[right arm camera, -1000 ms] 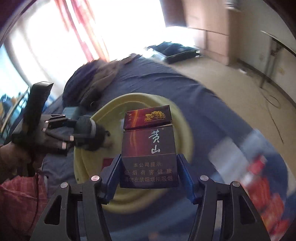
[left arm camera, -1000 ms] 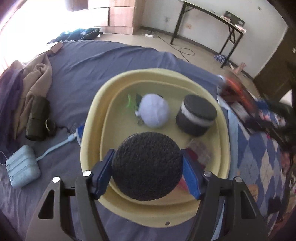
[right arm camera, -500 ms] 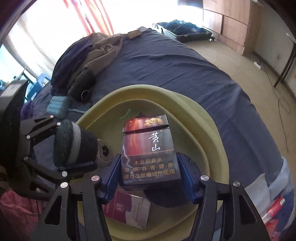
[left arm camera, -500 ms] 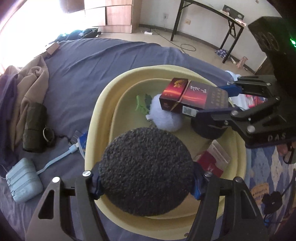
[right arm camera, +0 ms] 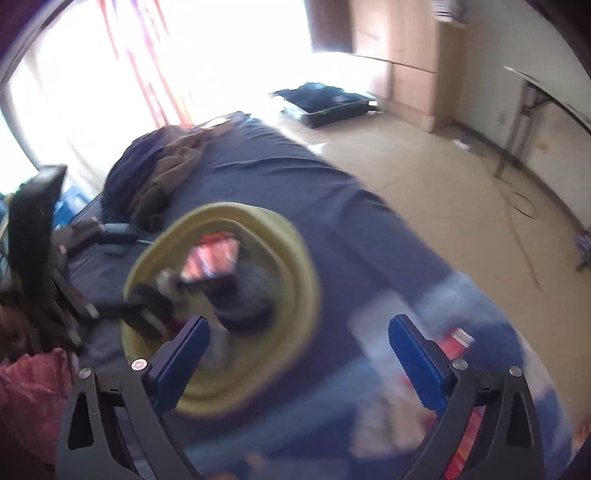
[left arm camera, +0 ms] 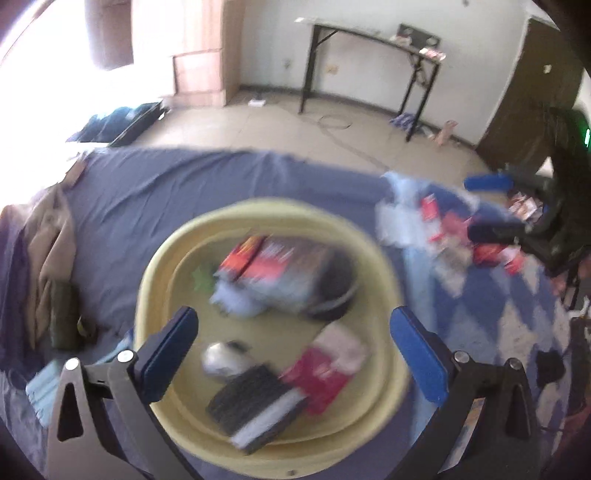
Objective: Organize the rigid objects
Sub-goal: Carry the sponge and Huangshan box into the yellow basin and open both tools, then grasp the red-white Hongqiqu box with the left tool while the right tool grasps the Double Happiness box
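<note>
A yellow basin [left arm camera: 159, 266] sits on the blue bed; it also shows in the right wrist view [right arm camera: 295, 266]. Inside lie a dark red cigarette box [left arm camera: 280, 258] on a white pompom [left arm camera: 236, 299] and a black sandwich-cookie toy [left arm camera: 343, 280], plus a second cookie-shaped toy [left arm camera: 255, 402] on its side, a red pack [left arm camera: 325, 373] and a silver object [left arm camera: 218, 358]. My left gripper [left arm camera: 295, 354] is open and empty above the basin's near side. My right gripper [right arm camera: 299, 354] is open and empty beside the basin. Both views are motion-blurred.
Clothes [left arm camera: 48, 236] and a dark roll [left arm camera: 64, 317] lie at the bed's left, with a pale blue charger [left arm camera: 40, 387]. Red packets [left arm camera: 443, 229] lie on a checked cloth at the right. Beyond the bed are bare floor, a suitcase [right arm camera: 325, 99] and a folding table [left arm camera: 373, 33].
My left gripper opened and let the dark cookie toy fall into the basin. My right gripper opened, left the cigarette box in the basin and pulled back to the right.
</note>
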A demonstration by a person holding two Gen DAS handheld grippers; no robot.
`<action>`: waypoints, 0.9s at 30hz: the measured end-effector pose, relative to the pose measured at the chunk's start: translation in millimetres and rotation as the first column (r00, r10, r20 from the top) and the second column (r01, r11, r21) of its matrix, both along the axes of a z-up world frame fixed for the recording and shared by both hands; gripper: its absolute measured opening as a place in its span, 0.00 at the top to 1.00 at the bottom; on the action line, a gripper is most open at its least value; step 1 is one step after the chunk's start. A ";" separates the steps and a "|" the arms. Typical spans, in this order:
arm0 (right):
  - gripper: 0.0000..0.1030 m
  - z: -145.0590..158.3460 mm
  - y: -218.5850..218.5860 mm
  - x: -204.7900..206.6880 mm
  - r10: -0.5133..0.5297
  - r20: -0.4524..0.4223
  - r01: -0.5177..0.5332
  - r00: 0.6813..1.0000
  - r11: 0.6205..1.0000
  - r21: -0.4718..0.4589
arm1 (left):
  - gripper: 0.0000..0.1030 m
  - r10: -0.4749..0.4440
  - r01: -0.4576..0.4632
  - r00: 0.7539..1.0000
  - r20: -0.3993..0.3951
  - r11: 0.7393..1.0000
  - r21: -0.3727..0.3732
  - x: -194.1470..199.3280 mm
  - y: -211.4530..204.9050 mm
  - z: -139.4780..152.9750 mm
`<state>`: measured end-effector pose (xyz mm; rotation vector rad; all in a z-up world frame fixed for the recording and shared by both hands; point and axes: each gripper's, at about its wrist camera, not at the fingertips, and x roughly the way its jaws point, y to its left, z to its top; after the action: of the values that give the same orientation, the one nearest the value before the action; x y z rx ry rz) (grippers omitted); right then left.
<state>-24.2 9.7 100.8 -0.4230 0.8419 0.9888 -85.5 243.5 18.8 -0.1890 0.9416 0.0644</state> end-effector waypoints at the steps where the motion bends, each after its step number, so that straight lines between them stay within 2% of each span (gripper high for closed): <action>1: 0.03 2.4 -21.6 1.3 -0.034 -0.007 0.034 0.999 0.999 0.013 | 0.00 -0.014 0.014 1.000 0.013 1.000 -0.009 3.9 -7.5 6.6; 5: 0.00 3.6 -134.5 8.2 -0.239 -0.013 0.239 0.971 0.968 0.079 | 0.00 -0.072 0.073 0.996 0.049 0.997 -0.029 30.8 -43.5 24.4; 7: 0.00 -6.3 -185.5 13.1 -0.350 -0.014 0.351 0.936 0.934 0.071 | 0.00 -0.122 0.124 0.991 0.048 0.992 -0.037 47.8 -66.5 24.0; 9: 0.00 -28.0 -232.6 21.0 -0.441 -0.054 0.442 0.896 0.897 0.011 | 0.00 -0.168 0.169 0.986 0.022 0.985 -0.038 70.3 -96.0 16.7; 10: 0.00 -42.4 -257.9 25.7 -0.497 -0.096 0.498 0.862 0.867 -0.018 | 0.00 -0.196 0.196 0.981 0.009 0.980 -0.036 80.6 -111.7 11.7; 13: 0.00 -64.1 -299.3 32.8 -0.586 -0.177 0.591 0.791 0.806 -0.026 | 0.00 -0.297 0.297 0.955 0.010 0.955 -0.016 108.8 -160.6 -4.0; 14: 0.00 -69.9 -310.6 34.7 -0.611 -0.202 0.620 0.765 0.785 -0.026 | 0.00 -0.348 0.348 0.937 0.006 0.937 -0.016 119.3 -176.7 -12.1; 16: 0.00 -75.4 -321.4 39.7 -0.628 -0.246 0.646 0.738 0.763 -0.011 | 0.00 -0.435 0.435 0.900 -0.015 0.900 -0.001 135.1 -197.9 -29.6; 17: 0.00 -78.4 -323.2 43.2 -0.632 -0.263 0.654 0.729 0.756 -0.002 | 0.01 -0.450 0.452 0.892 -0.051 0.891 0.038 143.7 -206.7 -42.0; 19: 0.02 -83.8 -317.2 48.0 -0.610 -0.280 0.634 0.741 0.773 -0.006 | 0.03 -0.468 0.476 0.877 -0.105 0.877 0.070 155.7 -215.4 -58.9; 21: 0.02 -86.9 -300.7 50.7 -0.578 -0.203 0.588 0.791 0.809 -0.015 | 0.04 -0.483 0.494 0.866 -0.131 0.867 0.071 163.8 -219.7 -71.2; 22: 0.02 -89.0 -297.1 51.3 -0.562 -0.185 0.570 0.806 0.822 -0.015 | 0.09 -0.486 0.499 0.862 -0.145 0.863 0.073 167.0 -221.4 -76.0; 23: 0.02 -93.1 -291.3 52.3 -0.548 -0.180 0.553 0.817 0.833 -0.021 | 0.22 -0.487 0.502 0.860 -0.153 0.861 0.078 169.5 -222.5 -80.6; 25: 0.05 -108.1 -280.8 57.1 -0.546 -0.190 0.544 0.816 0.836 -0.067 | 0.35 -0.460 0.478 0.873 -0.163 0.873 0.096 175.0 -222.4 -87.1; 27: 0.10 -116.0 -274.0 61.2 -0.550 -0.160 0.543 0.820 0.835 -0.090 | 0.40 -0.455 0.470 0.874 -0.169 0.880 0.061 179.5 -222.9 -93.1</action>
<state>37.0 -264.3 -15.2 -0.1049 1.0731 0.4730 93.9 20.6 -74.3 0.1422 1.1106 -0.3236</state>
